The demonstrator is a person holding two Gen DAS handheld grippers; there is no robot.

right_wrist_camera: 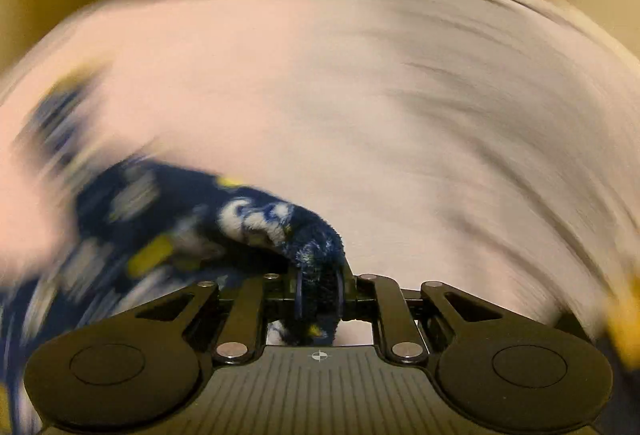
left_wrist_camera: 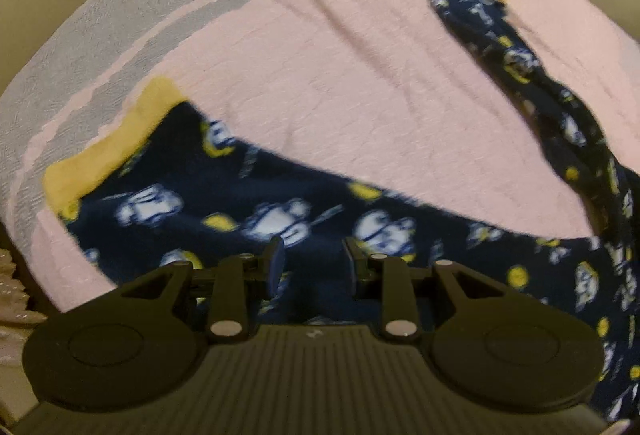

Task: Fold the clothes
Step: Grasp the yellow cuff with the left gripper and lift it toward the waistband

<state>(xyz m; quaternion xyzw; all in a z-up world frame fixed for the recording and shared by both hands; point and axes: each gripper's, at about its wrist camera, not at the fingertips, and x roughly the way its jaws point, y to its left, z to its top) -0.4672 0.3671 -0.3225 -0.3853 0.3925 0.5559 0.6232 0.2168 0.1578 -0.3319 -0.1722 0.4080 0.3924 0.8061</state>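
My left claw point(left_wrist_camera: 312, 263) points steeply down, its jaws a little apart with dark fabric showing between them. My right claw point(right_wrist_camera: 319, 291) tilts down too, jaws pinched on a fold of fabric.

Warm, yellowish indoor light, fairly dim; source not visible. Left wrist view: mild motion blur, print on dark garment point(left_wrist_camera: 280, 203) smeared, pink cover point(left_wrist_camera: 320, 75) creases readable at centre. Soft shadow under garment edge. Right wrist view: heavy sweeping blur across upper and right of frame — cloth texture lost; only gripper body point(right_wrist_camera: 320, 375) at bottom sharp. Fisheye bending at edges, dark corners. No glare, perhaps slight overexposure on pale fabric.
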